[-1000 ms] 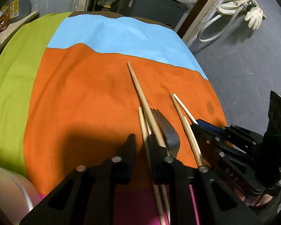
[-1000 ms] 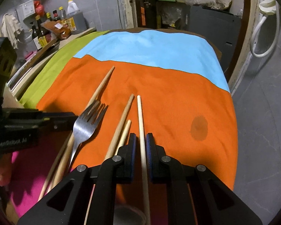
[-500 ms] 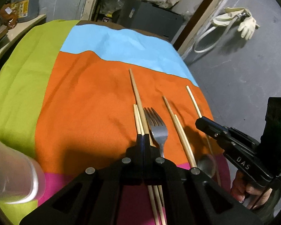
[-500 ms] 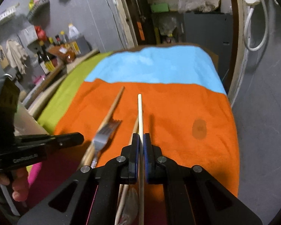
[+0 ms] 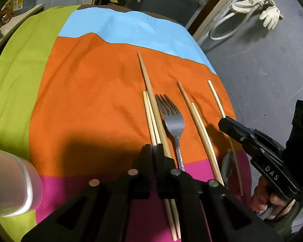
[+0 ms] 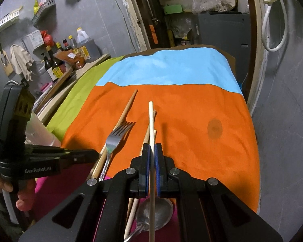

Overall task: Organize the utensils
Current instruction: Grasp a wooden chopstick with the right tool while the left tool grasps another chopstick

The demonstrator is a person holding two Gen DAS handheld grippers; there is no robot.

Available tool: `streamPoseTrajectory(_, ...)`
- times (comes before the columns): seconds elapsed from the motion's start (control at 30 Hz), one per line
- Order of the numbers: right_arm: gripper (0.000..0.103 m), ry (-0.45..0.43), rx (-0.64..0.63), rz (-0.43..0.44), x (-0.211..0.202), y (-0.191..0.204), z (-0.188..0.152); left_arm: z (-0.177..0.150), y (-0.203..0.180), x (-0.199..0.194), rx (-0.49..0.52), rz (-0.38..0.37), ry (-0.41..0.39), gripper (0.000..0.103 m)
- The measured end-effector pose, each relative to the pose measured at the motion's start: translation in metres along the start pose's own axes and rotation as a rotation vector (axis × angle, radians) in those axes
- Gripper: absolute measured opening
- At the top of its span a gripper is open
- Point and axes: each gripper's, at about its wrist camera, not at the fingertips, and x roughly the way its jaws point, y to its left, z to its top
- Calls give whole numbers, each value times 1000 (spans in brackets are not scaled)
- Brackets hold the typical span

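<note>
My left gripper has two thin pale chopsticks between its pads. Its jaws are opening slightly, and the sticks still lie on the orange cloth. Beside them lie a longer, darker chopstick, a metal fork, another chopstick pair and a spoon. My right gripper is shut on one pale chopstick, held above the cloth and pointing away from me. In the left wrist view it is on the right, with that stick jutting forward.
A translucent cup stands at the near left on the green part of the cloth. The table's right edge drops to a grey floor. A counter with bottles runs along the far left.
My left gripper, open around the thin chopsticks a second ago, has closed on them. My right gripper has gripped its chopstick and lifted it slightly off the cloth.
</note>
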Motion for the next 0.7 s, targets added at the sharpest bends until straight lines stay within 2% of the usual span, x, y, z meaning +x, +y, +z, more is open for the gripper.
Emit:
streamPoseTrajectory(0.2, 3, 4, 17, 9, 3, -4, -1, 6, 0, 6, 19, -3, 32, 7)
streamPoseTrajectory(0.37, 3, 4, 19, 10, 3, -5, -1, 17, 9, 14, -25, -68, 58, 9)
streamPoseTrajectory(0.43, 3, 5, 16, 9, 3, -5, -1, 16, 7, 15, -7, -64, 53, 9)
streamPoseTrajectory(0.57, 3, 11, 20, 12, 5, -6, 0, 13, 5, 15, 19, -53, 48, 7)
streamPoseTrajectory(0.7, 3, 16, 31, 25, 7, -8, 0, 13, 13, 14, -9, -94, 70, 5)
